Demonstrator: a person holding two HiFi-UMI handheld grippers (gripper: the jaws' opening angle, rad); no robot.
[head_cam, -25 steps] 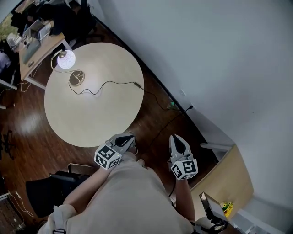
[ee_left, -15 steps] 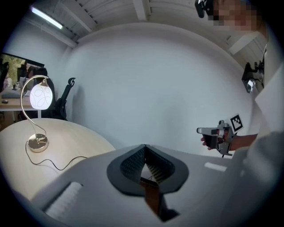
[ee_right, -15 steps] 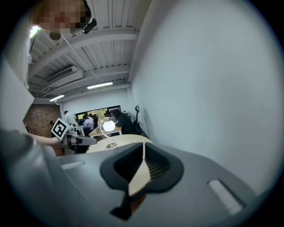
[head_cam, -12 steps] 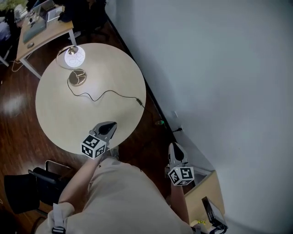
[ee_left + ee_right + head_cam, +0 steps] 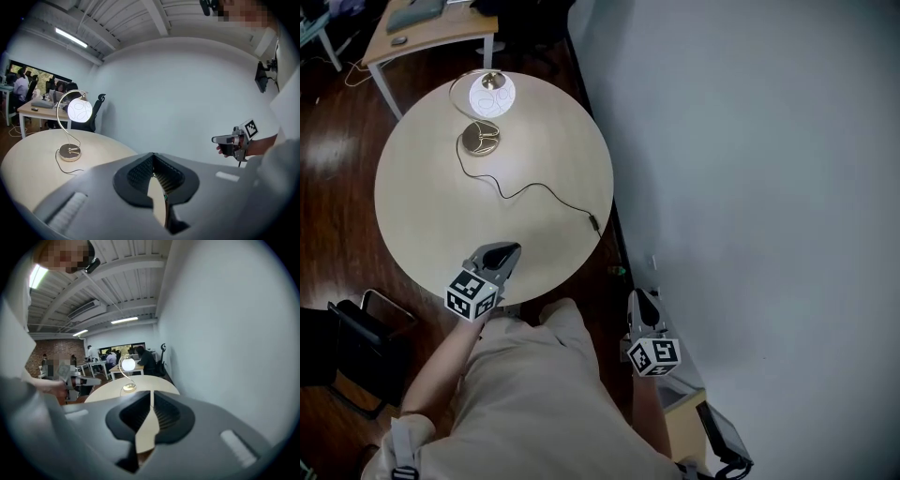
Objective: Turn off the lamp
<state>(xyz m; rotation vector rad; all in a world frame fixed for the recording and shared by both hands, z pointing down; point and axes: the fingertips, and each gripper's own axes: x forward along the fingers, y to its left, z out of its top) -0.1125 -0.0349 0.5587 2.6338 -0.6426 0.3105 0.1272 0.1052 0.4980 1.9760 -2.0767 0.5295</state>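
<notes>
The lamp (image 5: 490, 92) is lit and sits at the far edge of the round surface (image 5: 422, 216), with its cord (image 5: 525, 192) trailing back toward the person. That's why both grippers point that way. The left gripper (image 5: 508, 248) hangs over the near rim with its jaws pinched together and empty, probably ready to poke a switch. The right gripper (image 5: 641, 295) is off the surface by the wall, jaws nearly together and just starting to open, with nothing in them.

round table (image 5: 441, 230) | wooden desk (image 5: 455, 26) beyond it | black chair (image 5: 337, 352), lower left
</notes>
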